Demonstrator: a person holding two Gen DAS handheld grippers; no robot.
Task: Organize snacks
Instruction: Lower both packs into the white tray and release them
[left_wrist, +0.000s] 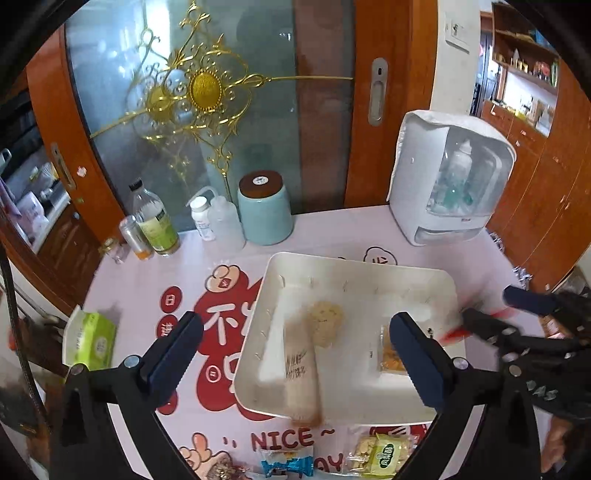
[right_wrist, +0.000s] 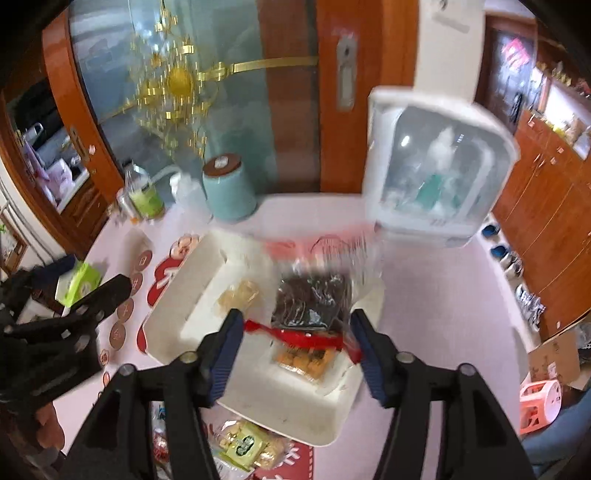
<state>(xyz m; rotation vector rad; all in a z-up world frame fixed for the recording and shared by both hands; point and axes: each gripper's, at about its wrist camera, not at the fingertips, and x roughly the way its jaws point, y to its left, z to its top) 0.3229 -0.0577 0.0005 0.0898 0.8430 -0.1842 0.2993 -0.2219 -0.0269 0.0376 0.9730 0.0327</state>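
White tray (left_wrist: 280, 273) sitting mid-frame, holding a long biscuit sleeve (left_wrist: 301, 373) and round cracker pack (left_wrist: 325, 322), left gripper (left_wrist: 295, 354) hovering with fingers spread, right gripper (right_wrist: 297, 350) fingers spread, dark snack bag (right_wrist: 312, 299) lying between them over the tray, contact unclear through blur.

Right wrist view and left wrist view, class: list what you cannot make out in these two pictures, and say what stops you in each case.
- Dark snack bag with red band, right wrist view: motion blur hides its print and whether the right gripper grips it.
- Blue-wrapped snack, left wrist view: cut off by the bottom edge.
- Orange snack packet in the white tray, left wrist view: partly hidden behind a left gripper finger.
- Long beige packet: blurred print.
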